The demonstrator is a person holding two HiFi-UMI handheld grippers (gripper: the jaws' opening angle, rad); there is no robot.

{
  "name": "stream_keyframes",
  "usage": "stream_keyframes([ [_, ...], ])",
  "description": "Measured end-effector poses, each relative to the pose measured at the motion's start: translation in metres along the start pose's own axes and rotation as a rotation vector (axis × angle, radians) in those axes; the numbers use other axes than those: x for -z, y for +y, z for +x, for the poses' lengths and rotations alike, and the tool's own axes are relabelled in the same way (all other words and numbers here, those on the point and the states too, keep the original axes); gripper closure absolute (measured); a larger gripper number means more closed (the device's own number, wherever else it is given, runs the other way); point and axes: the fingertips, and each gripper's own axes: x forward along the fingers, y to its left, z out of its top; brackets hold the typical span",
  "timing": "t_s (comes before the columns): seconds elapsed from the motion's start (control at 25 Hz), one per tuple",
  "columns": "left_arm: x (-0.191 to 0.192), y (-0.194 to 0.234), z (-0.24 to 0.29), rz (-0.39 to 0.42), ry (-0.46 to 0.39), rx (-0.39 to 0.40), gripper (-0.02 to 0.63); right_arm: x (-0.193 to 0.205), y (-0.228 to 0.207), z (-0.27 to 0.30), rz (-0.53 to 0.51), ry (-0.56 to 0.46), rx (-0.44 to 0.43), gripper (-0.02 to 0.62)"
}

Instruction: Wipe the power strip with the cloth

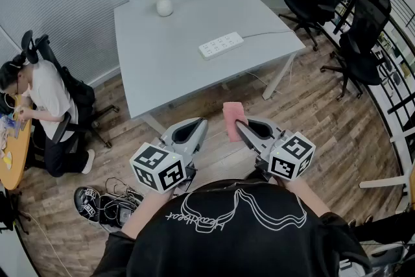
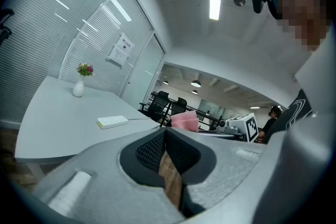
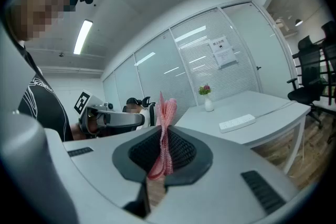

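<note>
Right gripper (image 1: pixel 238 126) fingers (image 3: pixel 181 150) are pinching the cloth (image 1: pixel 232 119) upright, readying it for the power strip (image 1: pixel 221 45) lying by the worktop's (image 1: pixel 165 65) right edge; left gripper (image 1: pixel 201 121) is idling clenched, empty.

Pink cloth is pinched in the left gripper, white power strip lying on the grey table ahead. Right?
No: the pink mesh cloth is pinched in the right gripper, not the left, as the right gripper view shows. The left gripper is shut on nothing. The white power strip does lie on the grey table.
</note>
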Motion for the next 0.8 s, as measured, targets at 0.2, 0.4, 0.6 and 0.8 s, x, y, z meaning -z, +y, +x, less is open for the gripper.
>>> stream_keyframes([
  [0.2, -0.003, -0.001, -0.013, 0.004, 0.005, 0.011, 0.592, -0.004, 0.014, 0.004, -0.014, -0.006, 0.007, 0.563],
  [0.4, 0.000, 0.001, -0.014, -0.001, 0.003, 0.010, 0.592, 0.002, 0.014, 0.003, -0.017, 0.006, 0.017, 0.561],
  [0.6, 0.003, 0.004, -0.014, -0.016, 0.008, 0.016, 0.592, 0.004, 0.011, 0.004, 0.022, 0.004, 0.039, 0.561],
  [0.8, 0.008, -0.002, -0.005, -0.017, 0.019, 0.033, 0.592, 0.013, -0.003, -0.005, 0.093, 0.020, 0.072, 0.561],
])
